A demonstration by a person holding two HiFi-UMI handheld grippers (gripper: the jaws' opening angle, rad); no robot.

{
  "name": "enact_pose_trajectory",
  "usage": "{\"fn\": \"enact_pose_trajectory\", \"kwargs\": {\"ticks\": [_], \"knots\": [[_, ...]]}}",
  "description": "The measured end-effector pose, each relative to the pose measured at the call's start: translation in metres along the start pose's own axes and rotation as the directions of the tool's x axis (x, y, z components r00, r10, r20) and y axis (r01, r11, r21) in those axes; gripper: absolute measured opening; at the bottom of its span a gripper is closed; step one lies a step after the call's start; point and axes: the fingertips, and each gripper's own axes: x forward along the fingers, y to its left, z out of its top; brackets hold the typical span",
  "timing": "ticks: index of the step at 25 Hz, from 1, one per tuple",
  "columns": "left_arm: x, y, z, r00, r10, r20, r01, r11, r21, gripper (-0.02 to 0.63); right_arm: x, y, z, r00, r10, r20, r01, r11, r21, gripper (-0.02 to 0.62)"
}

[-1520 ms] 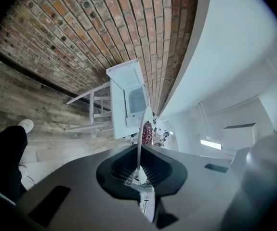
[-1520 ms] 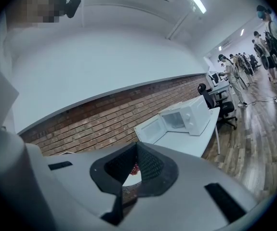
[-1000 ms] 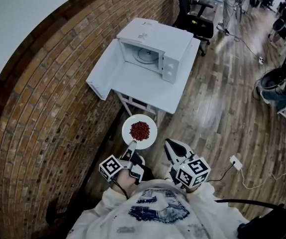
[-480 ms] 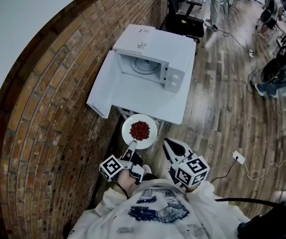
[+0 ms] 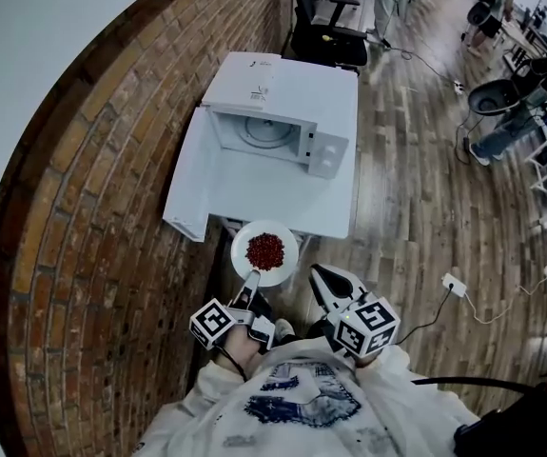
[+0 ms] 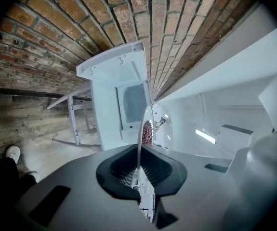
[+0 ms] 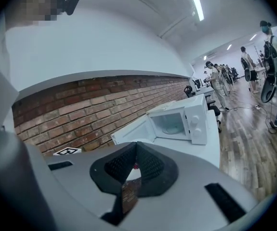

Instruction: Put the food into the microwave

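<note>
A white plate with a heap of red food hangs level just before the front edge of a white table. My left gripper is shut on the plate's near rim. In the left gripper view the plate runs edge-on out of the jaws, with the food beyond. The white microwave stands on the table with its door swung wide open to the left and its glass turntable showing. My right gripper is shut and holds nothing, to the right of the plate; its view shows the microwave ahead.
A brick wall runs along the left, close to the table. A black office chair stands beyond the table. A power strip with a cable lies on the wooden floor at the right. People stand far off at the upper right.
The table and microwave have come nearer and lower in the head view. The plate's far rim now reaches the table's front edge. Both grippers keep their hold and pose.
</note>
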Motion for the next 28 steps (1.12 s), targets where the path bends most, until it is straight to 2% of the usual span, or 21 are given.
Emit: {"fn": "enact_pose_trajectory", "kwargs": {"ticks": [6, 16, 28], "knots": [[0.006, 0.004, -0.001, 1.0, 0.009, -0.022, -0.009, 1.0, -0.01, 0.018, 0.002, -0.003, -0.002, 1.0, -0.021, -0.007, 0.021, 1.0, 0.008, 0.014], [0.028, 0.0, 0.012, 1.0, 0.027, -0.005, -0.027, 1.0, -0.005, 0.018, 0.031, -0.018, 0.011, 1.0, 0.014, -0.011, -0.014, 1.0, 0.016, 0.014], [0.115, -0.004, 0.041, 0.997, 0.069, 0.034, -0.069, 0.998, -0.007, 0.018, 0.09, -0.092, 0.052, 0.998, 0.058, -0.024, -0.058, 0.998, 0.032, 0.014]]}}
